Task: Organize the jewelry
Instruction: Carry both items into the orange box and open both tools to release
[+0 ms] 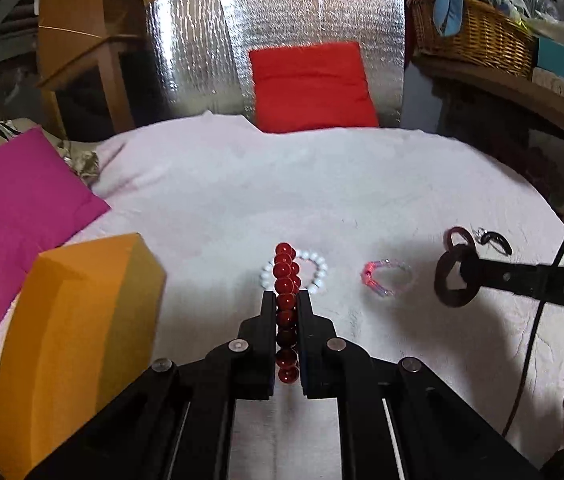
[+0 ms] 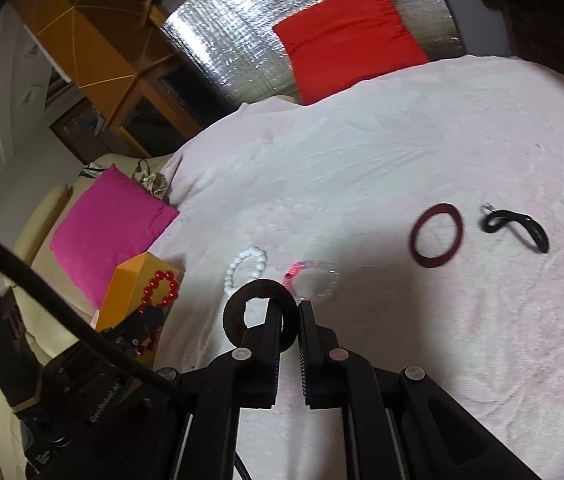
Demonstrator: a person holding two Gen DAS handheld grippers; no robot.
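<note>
My left gripper [image 1: 287, 300] is shut on a red bead bracelet [image 1: 286, 280], held edge-on above the white cloth; it also shows in the right wrist view [image 2: 161, 289]. My right gripper [image 2: 291, 308] is shut on a dark brown ring bracelet [image 2: 260, 312], seen at the right in the left wrist view [image 1: 454, 276]. On the cloth lie a white bead bracelet [image 1: 314, 270], a clear bracelet with a pink part [image 1: 386, 278], a dark red bangle [image 2: 437, 235] and a black curved piece [image 2: 516, 228]. An orange box [image 1: 78, 336] stands at the left.
A white cloth [image 1: 282, 184] covers the surface. A pink cushion [image 1: 18, 208] lies at the left and a red cushion [image 1: 310, 86] at the back against silver foil. A wicker basket [image 1: 474, 36] sits on a shelf at the right. A cable [image 2: 62, 308] crosses the right wrist view.
</note>
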